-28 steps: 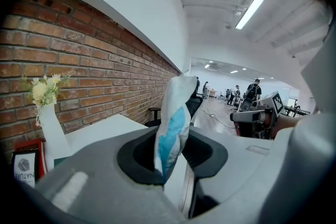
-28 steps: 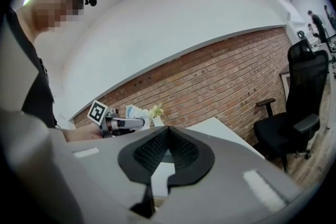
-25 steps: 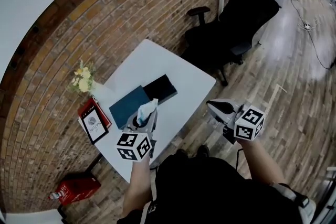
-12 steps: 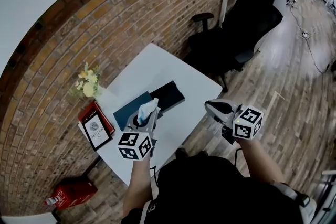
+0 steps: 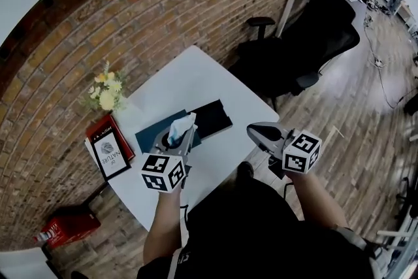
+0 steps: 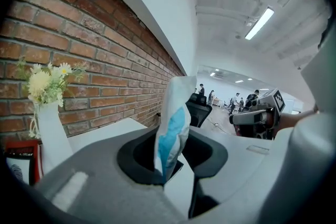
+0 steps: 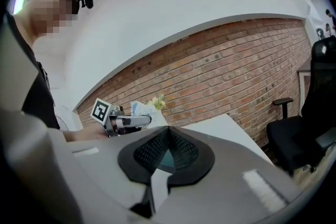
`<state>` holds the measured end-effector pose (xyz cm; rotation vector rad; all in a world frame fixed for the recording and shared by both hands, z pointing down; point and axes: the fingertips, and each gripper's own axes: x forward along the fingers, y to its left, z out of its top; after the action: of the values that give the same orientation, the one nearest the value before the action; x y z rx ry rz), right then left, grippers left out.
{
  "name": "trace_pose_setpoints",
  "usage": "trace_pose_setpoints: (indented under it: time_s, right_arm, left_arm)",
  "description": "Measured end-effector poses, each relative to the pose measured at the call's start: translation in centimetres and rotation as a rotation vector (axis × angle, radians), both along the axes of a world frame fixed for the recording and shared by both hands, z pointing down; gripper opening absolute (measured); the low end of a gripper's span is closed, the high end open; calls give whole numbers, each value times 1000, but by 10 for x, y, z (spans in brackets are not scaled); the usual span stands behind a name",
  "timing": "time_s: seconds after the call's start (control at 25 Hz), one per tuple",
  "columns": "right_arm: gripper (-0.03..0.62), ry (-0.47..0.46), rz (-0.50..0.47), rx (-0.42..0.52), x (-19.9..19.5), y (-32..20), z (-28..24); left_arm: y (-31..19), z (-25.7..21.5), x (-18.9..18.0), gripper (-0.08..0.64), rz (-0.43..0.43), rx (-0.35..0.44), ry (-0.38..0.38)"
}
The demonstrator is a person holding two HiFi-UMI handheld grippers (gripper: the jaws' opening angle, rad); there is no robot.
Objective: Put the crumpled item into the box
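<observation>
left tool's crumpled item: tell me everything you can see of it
The crumpled item is a thin white piece with a light-blue patch, looking like soft plastic or paper wrapping. It is creased and folded, and stands roughly upright with its lower end pinched between the pads of the left tool. Nothing else touches it. In the head view it is held above the white table.

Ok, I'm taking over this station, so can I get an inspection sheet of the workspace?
Surface: white table, against the brick wall.
Job's things: crumpled item in left gripper; teal box on table, black piece beside it.
Clutter: flowers, books at the table's wall end.
Grippers: left shut on crumpled item; right gripper shut, empty.
Cables: one cable on the floor.
Surroundings: office chair, red object on floor.
</observation>
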<state>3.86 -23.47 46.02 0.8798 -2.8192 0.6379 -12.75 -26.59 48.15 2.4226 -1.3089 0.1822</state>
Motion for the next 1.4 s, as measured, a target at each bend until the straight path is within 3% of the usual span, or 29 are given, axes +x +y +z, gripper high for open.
trace_pose_setpoints:
  time_s: [0.36, 0.52, 0.8, 1.16, 1.4]
  right_arm:
    - [0, -20, -169, -24, 15, -71, 18]
    - [0, -38, -245, -34, 34, -102, 25]
    - [0, -34, -335, -109, 38, -126, 58]
    - [0, -29, -390, -148, -5, -126, 70]
    - [0, -20, -328, -172, 1, -133, 79]
  left_arm:
    - [-41, 17, 26, 100, -129, -72, -43]
    - [-56, 23, 41, 100, -189, -97, -105]
    - [-62, 50, 42, 100, -290, -177, -131]
    - [-70, 96, 38, 100, -258, -288, -87]
    - [-85, 138, 53, 100, -184, -360, -74]
